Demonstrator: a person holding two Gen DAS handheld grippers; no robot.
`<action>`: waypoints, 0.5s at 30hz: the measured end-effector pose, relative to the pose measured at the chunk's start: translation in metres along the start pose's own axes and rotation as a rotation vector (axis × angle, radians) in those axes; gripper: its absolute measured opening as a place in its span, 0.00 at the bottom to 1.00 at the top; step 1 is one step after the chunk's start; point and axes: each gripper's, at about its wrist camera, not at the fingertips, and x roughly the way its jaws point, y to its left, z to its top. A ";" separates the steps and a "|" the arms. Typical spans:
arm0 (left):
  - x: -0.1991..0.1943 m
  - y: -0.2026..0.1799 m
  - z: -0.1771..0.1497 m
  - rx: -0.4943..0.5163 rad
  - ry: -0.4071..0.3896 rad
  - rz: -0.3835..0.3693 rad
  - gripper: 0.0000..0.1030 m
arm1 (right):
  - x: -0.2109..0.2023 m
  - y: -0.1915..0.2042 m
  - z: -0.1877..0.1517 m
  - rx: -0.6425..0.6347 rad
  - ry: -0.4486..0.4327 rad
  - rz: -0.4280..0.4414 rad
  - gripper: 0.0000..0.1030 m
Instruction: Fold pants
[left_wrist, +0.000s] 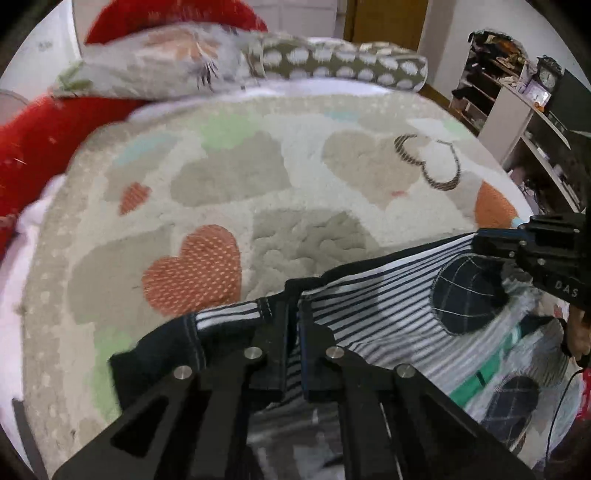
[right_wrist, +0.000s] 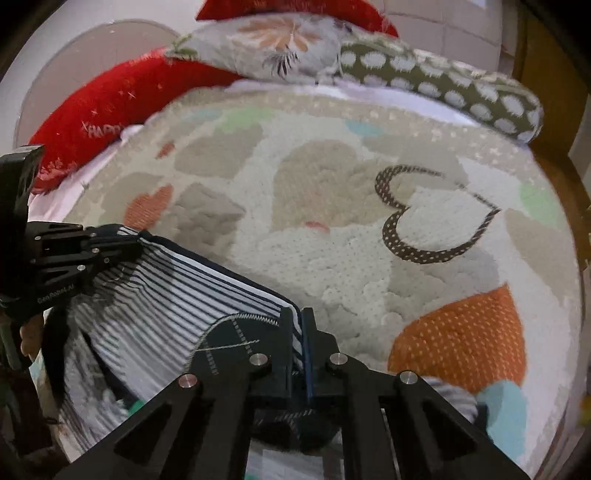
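We hold the striped pants (left_wrist: 369, 306) by their top edge above the heart-patterned blanket (left_wrist: 229, 177) on the bed: our left gripper (left_wrist: 293, 295) is clamped on one corner, our right gripper (right_wrist: 297, 317) pinches the other.

A bed (left_wrist: 14, 280) is seen, covered by a fleecy blanket (left_wrist: 295, 206) patterned with beige, orange and dotted-outline hearts. At the far end of the bed, a floral pillow (left_wrist: 155, 62) and a brown bolster with white dots (left_wrist: 343, 64) are laid side by side, touching. A red plush cushion (right_wrist: 110, 110) is placed at the far left corner, beside the floral pillow. Striped pants (left_wrist: 373, 306) are draped over the near edge of the blanket.
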 end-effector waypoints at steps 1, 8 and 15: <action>-0.012 -0.004 -0.006 0.002 -0.024 0.011 0.05 | -0.010 0.004 -0.004 0.002 -0.017 0.002 0.05; -0.090 -0.020 -0.076 -0.010 -0.172 0.084 0.01 | -0.079 0.050 -0.050 -0.056 -0.108 -0.004 0.05; -0.108 -0.013 -0.167 -0.175 -0.161 0.008 0.01 | -0.098 0.085 -0.130 -0.042 -0.121 0.027 0.05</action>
